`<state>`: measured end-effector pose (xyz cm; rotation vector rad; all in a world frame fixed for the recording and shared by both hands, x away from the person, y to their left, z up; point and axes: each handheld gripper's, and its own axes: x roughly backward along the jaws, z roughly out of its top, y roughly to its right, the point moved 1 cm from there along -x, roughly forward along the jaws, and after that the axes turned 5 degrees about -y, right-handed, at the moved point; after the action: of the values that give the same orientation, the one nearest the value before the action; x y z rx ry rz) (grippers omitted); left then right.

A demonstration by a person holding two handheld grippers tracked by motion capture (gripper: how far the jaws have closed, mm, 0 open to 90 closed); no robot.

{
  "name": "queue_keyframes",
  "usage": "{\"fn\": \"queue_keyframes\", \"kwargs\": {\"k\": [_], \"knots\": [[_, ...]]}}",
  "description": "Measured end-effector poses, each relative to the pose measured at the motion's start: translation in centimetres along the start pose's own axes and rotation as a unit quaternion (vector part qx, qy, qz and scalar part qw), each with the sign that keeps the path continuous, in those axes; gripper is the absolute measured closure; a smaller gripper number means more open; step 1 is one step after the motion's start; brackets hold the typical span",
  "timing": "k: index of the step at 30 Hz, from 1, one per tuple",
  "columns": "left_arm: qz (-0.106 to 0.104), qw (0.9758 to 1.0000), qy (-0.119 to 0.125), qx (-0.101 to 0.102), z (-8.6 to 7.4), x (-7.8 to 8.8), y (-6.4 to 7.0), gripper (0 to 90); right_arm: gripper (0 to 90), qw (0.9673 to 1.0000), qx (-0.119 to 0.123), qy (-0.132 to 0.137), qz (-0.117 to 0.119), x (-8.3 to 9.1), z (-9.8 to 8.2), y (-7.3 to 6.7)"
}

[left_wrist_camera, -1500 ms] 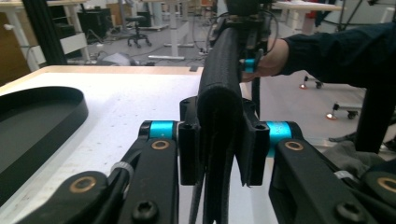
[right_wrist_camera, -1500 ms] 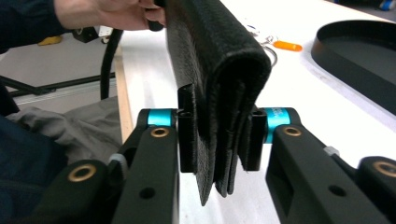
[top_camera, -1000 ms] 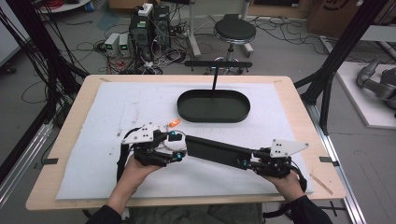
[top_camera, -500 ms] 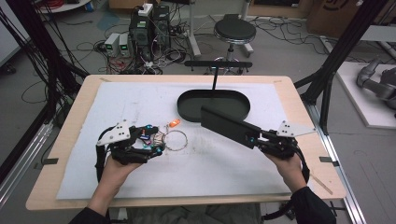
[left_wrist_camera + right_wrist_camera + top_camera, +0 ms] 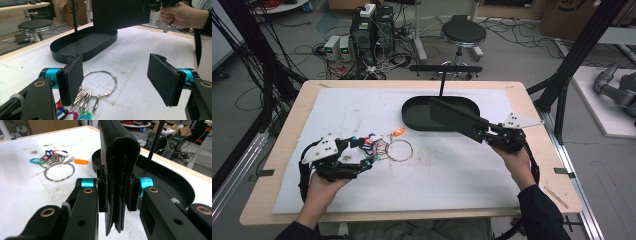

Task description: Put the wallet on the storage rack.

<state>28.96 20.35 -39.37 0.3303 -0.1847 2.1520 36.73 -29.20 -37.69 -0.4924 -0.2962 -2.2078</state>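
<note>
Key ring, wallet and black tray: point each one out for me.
key ring [image 5: 399,150]: high view, on the wire loop.
wallet [image 5: 120,157]: right gripper view, on its folded edge.
black tray [image 5: 412,117]: high view, on its left rim.

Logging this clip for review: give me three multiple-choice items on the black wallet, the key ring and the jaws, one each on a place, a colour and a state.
1. Where is the black wallet?
A. lying flat on the white mat
B. held up over the black oval tray
C. on the stool

2. What colour is the tag lying apart from the key ring, toward the tray?
A. orange
B. white
C. black

3. How do the jaws of the left gripper stand?
A. clamped on the key ring
B. clamped on the wallet
C. apart, pressing on nothing

Answers: 1 B, the right gripper is shut on the wallet and the high view shows it above the tray. 2 A, it shows orange in the high view and the right gripper view. 3 C, the left gripper view shows a wide gap, with the ring lying on the mat between the jaws.
</note>
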Motion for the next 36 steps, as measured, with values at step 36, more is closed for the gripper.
{"fn": "queue_keyframes", "kwargs": {"k": [36], "knots": [[-0.016, 0.9998, -0.006, -0.009, -1.1, -1.1, -0.1, 29.0, 77.0, 0.9999, -0.002, -0.011, -0.006, -9.0, 0.8, 4.3]]}}
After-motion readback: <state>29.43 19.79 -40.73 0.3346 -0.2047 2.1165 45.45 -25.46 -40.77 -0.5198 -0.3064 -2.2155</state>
